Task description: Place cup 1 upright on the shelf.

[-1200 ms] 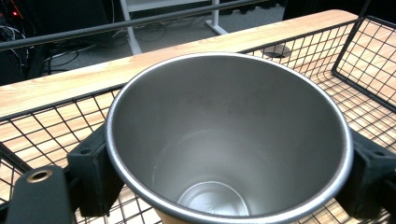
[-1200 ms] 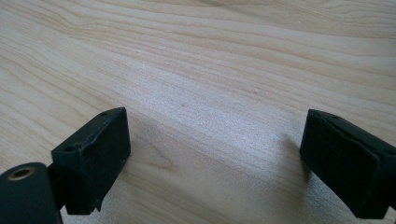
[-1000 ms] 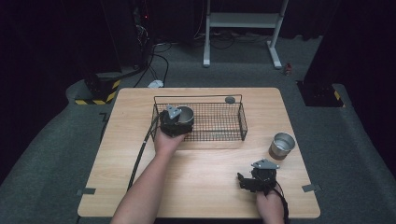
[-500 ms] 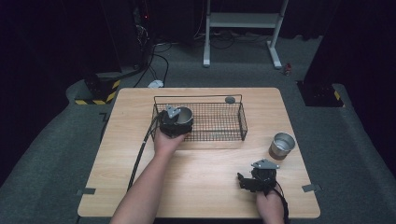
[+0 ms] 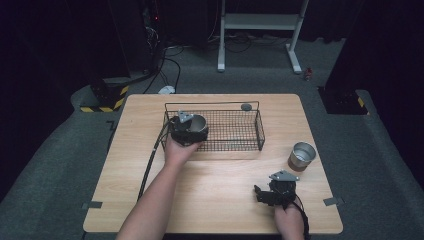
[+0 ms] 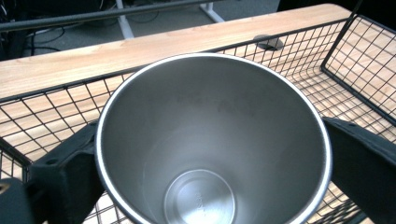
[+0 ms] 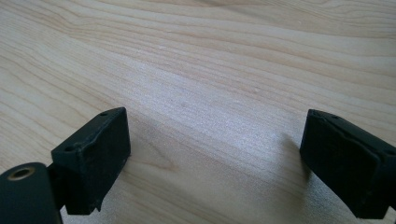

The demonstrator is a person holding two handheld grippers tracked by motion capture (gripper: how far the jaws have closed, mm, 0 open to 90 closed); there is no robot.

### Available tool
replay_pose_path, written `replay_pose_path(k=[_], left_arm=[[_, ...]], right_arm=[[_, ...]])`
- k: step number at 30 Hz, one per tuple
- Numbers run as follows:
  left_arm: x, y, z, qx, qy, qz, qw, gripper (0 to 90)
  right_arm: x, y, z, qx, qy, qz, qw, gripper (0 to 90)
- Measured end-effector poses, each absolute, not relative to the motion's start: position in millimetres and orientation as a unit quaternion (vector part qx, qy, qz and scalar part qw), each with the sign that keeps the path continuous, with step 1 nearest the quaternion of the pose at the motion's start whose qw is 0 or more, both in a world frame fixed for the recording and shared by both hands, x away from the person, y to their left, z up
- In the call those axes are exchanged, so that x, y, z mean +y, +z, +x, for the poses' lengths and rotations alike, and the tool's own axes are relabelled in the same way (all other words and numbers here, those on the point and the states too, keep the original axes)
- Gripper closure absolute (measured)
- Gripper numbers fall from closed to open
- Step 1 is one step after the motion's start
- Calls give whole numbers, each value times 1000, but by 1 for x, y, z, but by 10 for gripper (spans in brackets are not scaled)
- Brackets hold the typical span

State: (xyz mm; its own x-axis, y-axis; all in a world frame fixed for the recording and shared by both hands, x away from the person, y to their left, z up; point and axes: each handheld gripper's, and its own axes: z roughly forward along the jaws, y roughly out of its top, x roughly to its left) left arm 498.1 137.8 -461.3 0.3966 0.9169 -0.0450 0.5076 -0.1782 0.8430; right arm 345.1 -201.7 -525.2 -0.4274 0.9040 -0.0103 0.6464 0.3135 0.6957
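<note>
Releasing a cup [image 6: 212, 144] into the basket [image 5: 235, 131], the left gripper [image 5: 187, 131] has just spread its fingers wide; next, lift clear. Right gripper [image 5: 272, 192] rests open.

The steel cup [image 6: 212, 140] runs off the bottom edge of the left gripper view, hiding its base. A small dark disc [image 5: 246, 106] behind the wire basket [image 5: 235, 131] is too small to identify.
</note>
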Motion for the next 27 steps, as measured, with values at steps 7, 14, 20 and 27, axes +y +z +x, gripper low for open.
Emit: replay_pose_path(k=[7,14,20,27], left_arm=[[140,-456,497,488,242,731,411,6],[143,-450,493,492,241,727,413,6],[145,-443,487,489,242,730,411,6],[154,-435,482,495,247,723,414,6]], right_arm=[[-202,-525,345,784,315,494,205,84],[-202,-525,345,784,315,494,205,84],[-202,-525,345,784,315,494,205,84],[-202,-525,345,784,314,495,204,84]])
